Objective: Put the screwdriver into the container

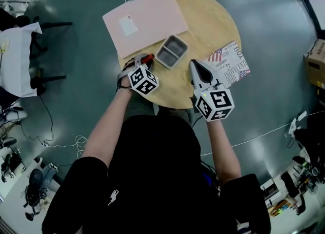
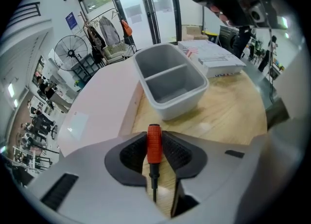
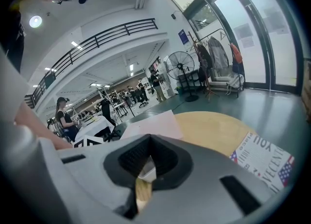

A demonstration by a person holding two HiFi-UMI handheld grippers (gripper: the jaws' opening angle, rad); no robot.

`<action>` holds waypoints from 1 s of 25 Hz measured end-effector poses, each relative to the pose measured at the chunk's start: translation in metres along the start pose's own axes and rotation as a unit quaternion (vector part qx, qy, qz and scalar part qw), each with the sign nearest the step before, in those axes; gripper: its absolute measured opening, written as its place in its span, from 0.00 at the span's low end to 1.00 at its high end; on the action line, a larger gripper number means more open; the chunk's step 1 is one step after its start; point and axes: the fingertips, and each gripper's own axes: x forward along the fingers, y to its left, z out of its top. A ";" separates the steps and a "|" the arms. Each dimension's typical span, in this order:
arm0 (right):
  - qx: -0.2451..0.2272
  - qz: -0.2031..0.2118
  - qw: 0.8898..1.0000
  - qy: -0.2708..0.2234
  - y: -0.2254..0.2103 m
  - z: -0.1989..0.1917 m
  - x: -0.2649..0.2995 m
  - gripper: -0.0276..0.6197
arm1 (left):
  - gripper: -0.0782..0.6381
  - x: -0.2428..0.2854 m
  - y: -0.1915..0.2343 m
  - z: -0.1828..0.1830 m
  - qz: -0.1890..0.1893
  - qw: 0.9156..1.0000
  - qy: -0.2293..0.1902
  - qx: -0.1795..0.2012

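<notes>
Between the fingers (image 2: pixel 176 151) of the left gripper (image 2: pixel 154 138) sits the screwdriver (image 2: pixel 154 143). The ribbed black pads press on both sides of its red handle, so the fingers are closed only as far as the handle allows. The handle's end points away toward the container (image 2: pixel 177 104), and the thin dark shaft runs back toward the gripper's body. Whether the tool is off the surface (image 1: pixel 213 20) cannot be told.

The container is a grey rectangular tub split by a wall into two compartments. It stands just beyond the screwdriver's handle, apart from it, on the round wooden surface. In the head view it lies between the two grippers and a little further from the person, turned at an angle.

A flat pink board (image 1: pixel 144 20) lies beside the container on the person's left, reaching over the far left edge of the surface. A printed sheet (image 1: pixel 231 63) with a flag pattern and large letters lies on the right side of the surface, near the edge.

The right gripper (image 1: pixel 194 64) rests over the surface beside that sheet, to the right of the container and apart from it. Its fingers meet at the tips and hold nothing. Both of the person's forearms reach in from below, each gripper carrying its marker cube.
</notes>
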 end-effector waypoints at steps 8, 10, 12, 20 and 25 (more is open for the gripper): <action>0.008 -0.014 1.000 -0.001 -0.006 -0.005 -0.012 0.05 | 0.27 0.014 0.009 0.001 -0.015 1.000 0.017 -0.007; 0.009 -0.015 1.000 -0.001 -0.005 -0.006 -0.014 0.05 | 0.25 0.015 0.011 0.000 -0.016 1.000 0.025 -0.008; 0.008 -0.015 1.000 -0.002 -0.004 -0.006 -0.015 0.05 | 0.25 0.015 0.010 0.000 -0.021 0.999 0.030 -0.007; -0.011 0.002 1.000 -0.023 0.006 0.007 -0.015 0.05 | 0.24 -0.023 0.015 0.013 -0.002 0.999 -0.034 -0.032; -0.032 0.013 0.999 -0.041 0.021 0.020 -0.016 0.05 | 0.24 -0.065 0.028 0.019 0.037 0.995 -0.082 -0.053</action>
